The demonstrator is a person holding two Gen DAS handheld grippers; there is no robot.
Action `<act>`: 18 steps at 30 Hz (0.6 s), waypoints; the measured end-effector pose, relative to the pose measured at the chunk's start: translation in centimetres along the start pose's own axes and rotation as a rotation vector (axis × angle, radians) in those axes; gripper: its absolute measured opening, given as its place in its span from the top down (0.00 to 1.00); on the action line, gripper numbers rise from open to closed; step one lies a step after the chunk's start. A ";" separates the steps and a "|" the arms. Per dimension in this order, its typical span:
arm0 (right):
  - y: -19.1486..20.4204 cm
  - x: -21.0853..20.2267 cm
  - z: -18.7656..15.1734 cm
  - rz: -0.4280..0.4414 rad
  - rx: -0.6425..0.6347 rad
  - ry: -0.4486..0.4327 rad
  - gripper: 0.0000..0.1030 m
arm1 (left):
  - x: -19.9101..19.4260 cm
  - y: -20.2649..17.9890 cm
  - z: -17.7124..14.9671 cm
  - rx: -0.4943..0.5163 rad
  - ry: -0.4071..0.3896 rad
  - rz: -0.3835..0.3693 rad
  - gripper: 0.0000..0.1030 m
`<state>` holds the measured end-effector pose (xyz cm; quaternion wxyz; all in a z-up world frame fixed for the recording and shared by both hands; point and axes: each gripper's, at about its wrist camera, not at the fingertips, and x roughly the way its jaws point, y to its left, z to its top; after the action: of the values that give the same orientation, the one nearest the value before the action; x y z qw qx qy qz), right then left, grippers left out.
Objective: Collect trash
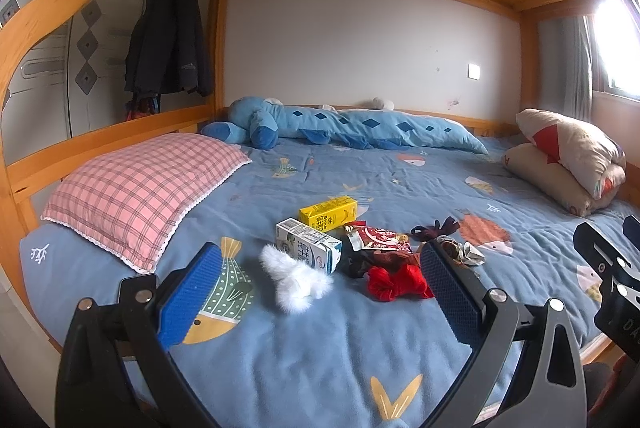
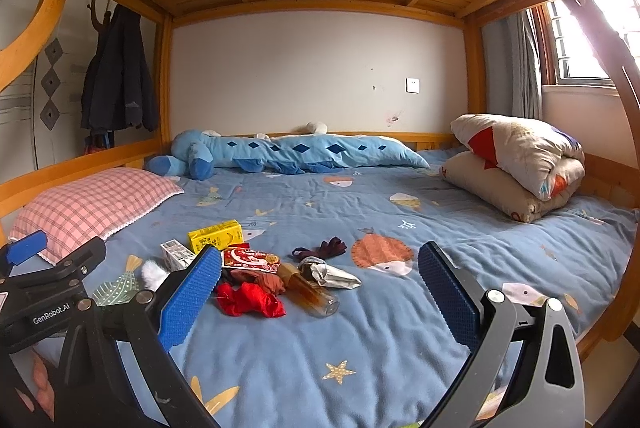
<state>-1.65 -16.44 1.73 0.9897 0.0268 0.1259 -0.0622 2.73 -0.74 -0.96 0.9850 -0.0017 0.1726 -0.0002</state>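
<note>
- My left hand-held gripper (image 1: 320, 288) hangs above the near part of the bed (image 1: 360, 356), its blue pads spread wide and holding nothing.
- My right hand-held gripper (image 2: 320, 288) hangs beside it, likewise spread and empty; its black body also shows at the right edge of the left wrist view.
- The trash lies in a loose cluster on the blue fish-print cover, near the middle of the bed and just beyond both sets of fingertips.
- Yellow drink carton (image 1: 329, 213): on its side, at the far edge of the cluster.
- White milk carton (image 1: 308, 246): on its side, just in front of the yellow one.
- Red snack wrapper (image 2: 250, 258): flat, right of the cartons.
- Clear bottle of amber liquid (image 2: 310, 292): lying down, cap toward me, visible in the right wrist view.
- Crumpled silver wrapper (image 2: 338, 275): touching the bottle's far side.
- Mixed among the trash are a white fluffy item (image 1: 298, 278), a red cloth bundle (image 1: 396, 282) and a dark maroon strip of fabric (image 2: 322, 249).
- Pink checked pillow (image 1: 140, 195): at the left of the bed, well apart from the cluster.
- Long blue plush toy (image 1: 340, 125): along the back wall.
- Folded quilt (image 2: 516, 163): at the right end of the bed.
</note>
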 end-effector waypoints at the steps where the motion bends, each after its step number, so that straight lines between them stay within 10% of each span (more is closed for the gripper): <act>1: 0.0 0.0 0.0 0.002 -0.001 0.000 0.08 | 0.0 0.0 0.0 0.000 -0.001 0.002 0.04; 18: 0.4 0.4 -0.2 0.005 -0.013 0.004 0.08 | 0.3 0.7 -0.2 -0.012 0.011 0.008 0.04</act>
<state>-1.24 -16.05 1.41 0.9898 0.0209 0.1282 -0.0588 2.96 -0.02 -1.29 0.9840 -0.0071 0.1780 0.0046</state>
